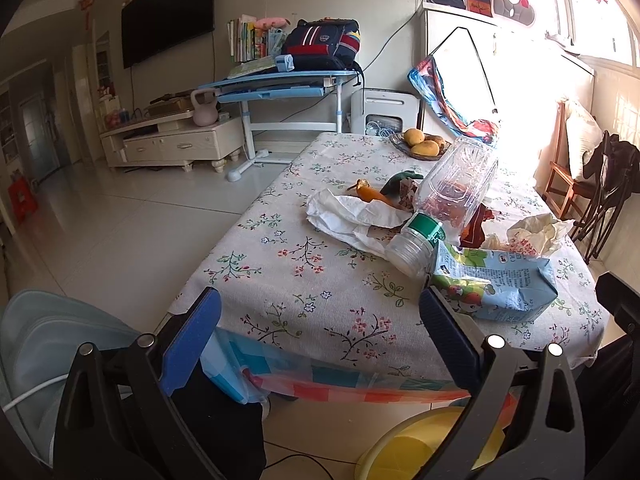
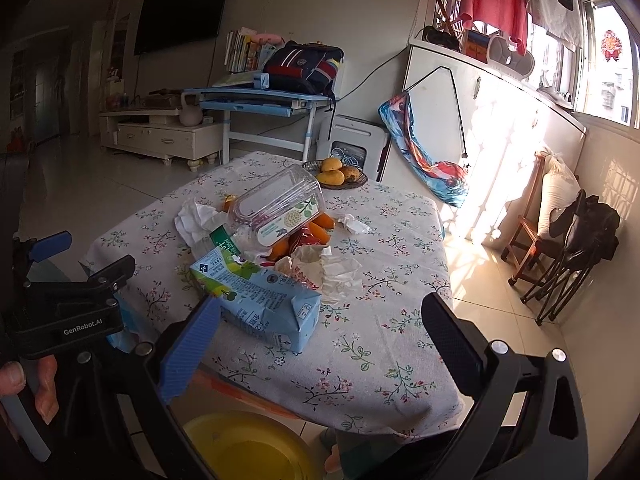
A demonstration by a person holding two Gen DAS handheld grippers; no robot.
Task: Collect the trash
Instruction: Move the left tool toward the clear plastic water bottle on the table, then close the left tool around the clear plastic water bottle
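A pile of trash lies on the floral-cloth table (image 1: 312, 272): a crushed blue milk carton (image 1: 496, 284) (image 2: 260, 300), a clear plastic bottle (image 1: 452, 200) (image 2: 276, 208) with a green label, crumpled white tissues (image 1: 352, 212) (image 2: 336, 272), and orange peel (image 1: 370, 192) (image 2: 320, 224). My left gripper (image 1: 320, 320) is open and empty at the table's near edge, its right finger beside the carton. My right gripper (image 2: 320, 332) is open and empty, its left finger just in front of the carton. A yellow bin (image 2: 248, 448) (image 1: 424, 444) stands on the floor below the table edge.
A dish of mangoes (image 2: 338, 176) sits at the table's far end. A small crumpled tissue (image 2: 354, 224) lies apart on the right. A wooden chair (image 2: 528, 240) and dark folding chair (image 2: 580, 248) stand to the right. The left gripper body (image 2: 68, 312) shows in the right wrist view.
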